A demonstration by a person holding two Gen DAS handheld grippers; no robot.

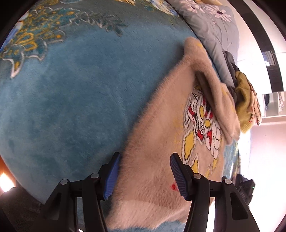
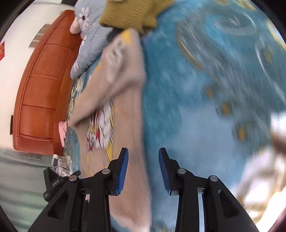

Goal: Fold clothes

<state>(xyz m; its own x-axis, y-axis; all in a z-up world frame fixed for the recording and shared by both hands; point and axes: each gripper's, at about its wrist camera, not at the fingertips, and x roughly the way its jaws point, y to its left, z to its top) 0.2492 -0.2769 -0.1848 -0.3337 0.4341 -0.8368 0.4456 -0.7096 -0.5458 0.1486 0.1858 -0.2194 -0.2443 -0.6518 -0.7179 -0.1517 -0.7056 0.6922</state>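
Sweater: a fuzzy beige sweater (image 1: 153, 142) (image 2: 123, 110) lies flat on the blue blanket (image 1: 71, 100) (image 2: 187, 107) of the bed, with a red, yellow and white print (image 1: 202, 125) (image 2: 101, 128) facing up.
Long axis: in the left view it runs from the claw at the bottom up and to the right, toward the quilt; in the right view it runs almost straight up from the claw, leaning a little left.
Sleeve: one sleeve (image 1: 214, 85) (image 2: 114, 75) is folded over the body and lies slantwise across the top of the print, its cuff toward the bed's edge.
Far end: the sweater's far end reaches a mustard knit (image 1: 244, 107) (image 2: 128, 14) and a grey flowered quilt (image 1: 214, 28) (image 2: 89, 35), with a bit of dark cloth (image 1: 231, 66) between them.
Left claw: the left claw (image 1: 144, 174) is spread wide and holds nothing; it hangs low over the near end of the sweater, the one blue pad (image 1: 111, 176) at the fabric's left edge and the other over the body near the print. I cannot tell whether the pads touch the fabric.
Right claw: the right claw (image 2: 143, 171) is also spread and holds nothing; its left pad (image 2: 123, 171) is over the sweater's right edge and its right pad over bare blanket. This view is smeared with blur.
Room: an orange-brown wooden headboard (image 2: 41, 89) stands beyond the bed's left side in the right view.
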